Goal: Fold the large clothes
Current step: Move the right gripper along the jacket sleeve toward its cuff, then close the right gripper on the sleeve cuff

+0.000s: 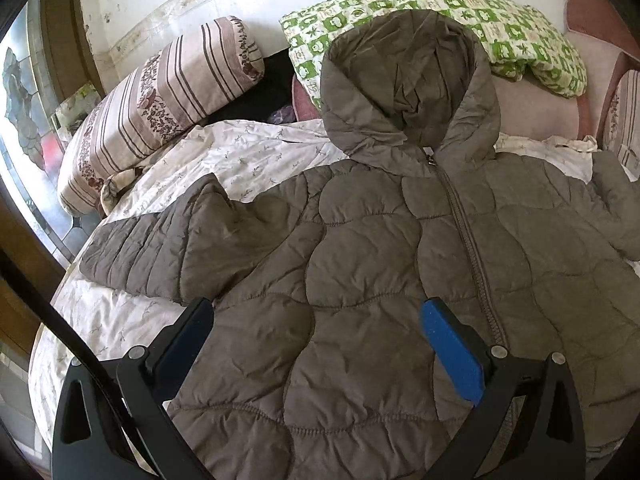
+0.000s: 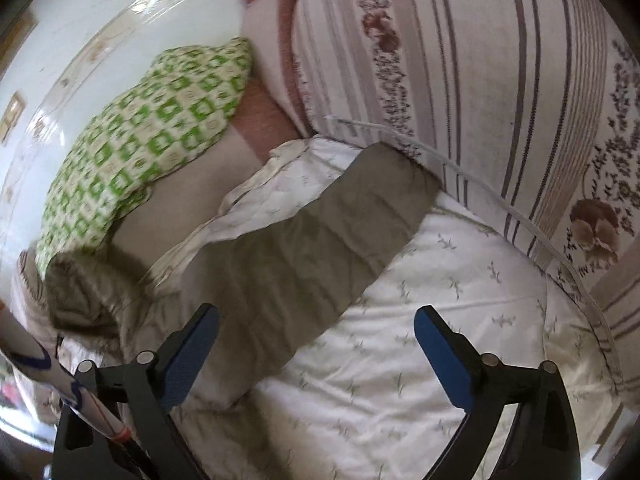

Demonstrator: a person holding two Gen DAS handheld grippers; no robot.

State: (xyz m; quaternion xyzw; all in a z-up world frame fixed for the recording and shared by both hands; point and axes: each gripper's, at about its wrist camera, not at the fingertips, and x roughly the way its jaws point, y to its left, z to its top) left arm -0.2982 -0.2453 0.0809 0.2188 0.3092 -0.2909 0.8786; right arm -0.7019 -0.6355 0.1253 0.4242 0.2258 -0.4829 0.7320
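A large grey-brown quilted hooded jacket [image 1: 360,248] lies front up and zipped on a white floral quilt [image 1: 248,152]. Its hood [image 1: 408,84] points toward the wall and its left sleeve [image 1: 160,244] stretches out to the left. My left gripper [image 1: 318,320] is open and empty, hovering over the jacket's lower front. In the right wrist view the jacket's other sleeve [image 2: 320,240] lies straight across the quilt [image 2: 440,320]. My right gripper [image 2: 316,332] is open and empty above the sleeve's near part.
A striped floral bolster [image 1: 160,104] lies at the back left, another [image 2: 480,80] beside the right sleeve. A green checked pillow [image 1: 460,20] lies behind the hood, also seen in the right wrist view [image 2: 140,140]. A white wall runs behind the bed. A white cord [image 2: 500,200] runs along the bolster.
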